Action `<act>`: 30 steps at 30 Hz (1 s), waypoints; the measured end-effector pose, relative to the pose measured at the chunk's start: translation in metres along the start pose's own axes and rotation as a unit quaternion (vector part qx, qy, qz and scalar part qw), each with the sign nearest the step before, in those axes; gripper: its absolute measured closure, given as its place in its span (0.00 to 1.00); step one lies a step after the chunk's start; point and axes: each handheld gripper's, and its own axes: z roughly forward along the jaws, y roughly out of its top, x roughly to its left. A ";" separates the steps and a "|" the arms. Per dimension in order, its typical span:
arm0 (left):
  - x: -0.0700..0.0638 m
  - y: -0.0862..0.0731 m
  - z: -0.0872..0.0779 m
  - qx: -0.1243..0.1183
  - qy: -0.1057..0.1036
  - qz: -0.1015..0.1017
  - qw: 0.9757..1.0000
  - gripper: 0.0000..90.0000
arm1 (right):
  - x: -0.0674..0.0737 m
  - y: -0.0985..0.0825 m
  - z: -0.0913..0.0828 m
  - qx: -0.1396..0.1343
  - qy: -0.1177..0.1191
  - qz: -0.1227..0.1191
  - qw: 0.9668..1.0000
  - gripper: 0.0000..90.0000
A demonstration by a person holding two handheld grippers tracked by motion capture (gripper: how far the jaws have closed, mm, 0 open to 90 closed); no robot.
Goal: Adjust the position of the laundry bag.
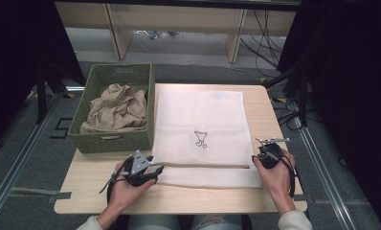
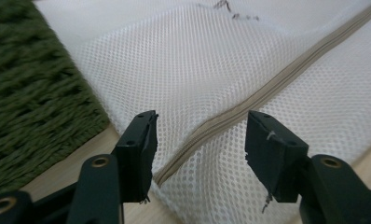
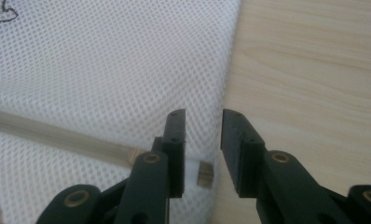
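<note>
Zipper runs left to right across the near part of the mesh bag, one hand-held gripper at each end.

The mesh bag lies flat on the tabletop, right of the basket. Its zipper has its pull at the right end, between the jaws of the right hand-held gripper, which stand apart, not clenched. The left hand-held gripper straddles the left end, released, jaws wide either side of the zipper. The right hand is nearer the pull.
</note>
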 end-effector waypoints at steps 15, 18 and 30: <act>0.005 -0.019 -0.028 -0.034 0.018 -0.006 0.999 0.42 | -0.007 -0.016 -0.017 0.002 -0.013 0.034 0.999 0.78; 0.004 -0.016 -0.027 -0.027 0.019 -0.005 0.999 0.42 | -0.009 -0.015 -0.015 0.005 -0.007 0.030 1.000 0.78; -0.001 -0.007 -0.023 0.002 0.003 -0.022 1.000 0.38 | -0.009 -0.012 -0.017 0.023 0.005 0.040 0.999 0.78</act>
